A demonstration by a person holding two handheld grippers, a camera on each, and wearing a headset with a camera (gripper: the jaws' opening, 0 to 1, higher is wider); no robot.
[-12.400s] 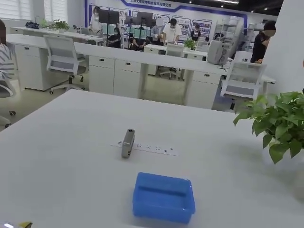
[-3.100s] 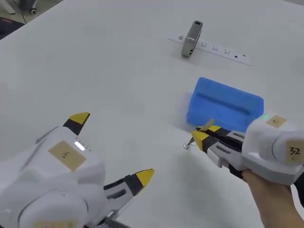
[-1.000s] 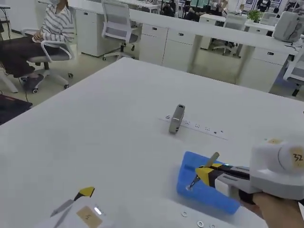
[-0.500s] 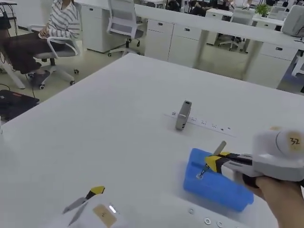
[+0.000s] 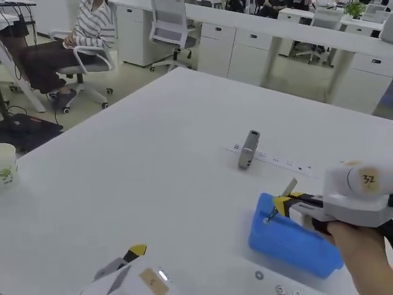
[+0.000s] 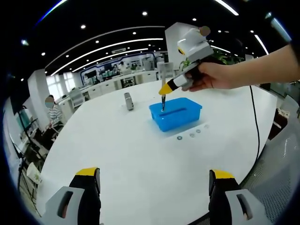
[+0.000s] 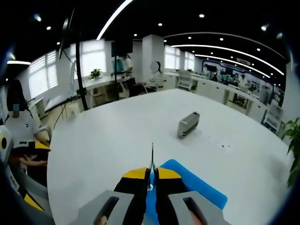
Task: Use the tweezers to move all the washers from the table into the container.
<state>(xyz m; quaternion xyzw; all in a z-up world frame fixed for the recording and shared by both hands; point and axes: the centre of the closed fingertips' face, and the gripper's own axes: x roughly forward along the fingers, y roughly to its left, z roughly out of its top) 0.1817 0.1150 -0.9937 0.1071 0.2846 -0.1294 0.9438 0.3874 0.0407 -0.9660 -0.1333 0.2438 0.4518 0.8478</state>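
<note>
We see the right gripper point(image 7: 151, 179) with its fingers pinched shut on the tweezers point(image 7: 152, 161), tips pointing down over one end of the blue container point(image 6: 183, 117). Something small and dark sits at the tips in the head view, but it's too small for us to call it a washer. The left gripper point(image 6: 153, 174) hovers over the surface point(image 5: 141, 178), fingers spread wide, holding nothing. Several washers point(image 6: 191, 135) lie flat in a loose row on the surface, just beside the container's front wall.

We judge them to be light, rigid, thin metal rings, slick and prone to skid or flip out of the tips. Best hold is one tweezer tip through the hole and the other outside the rim, or a pinch across the ring's edge. Squeeze lightly and release low inside the container so nothing bounces out.
</note>
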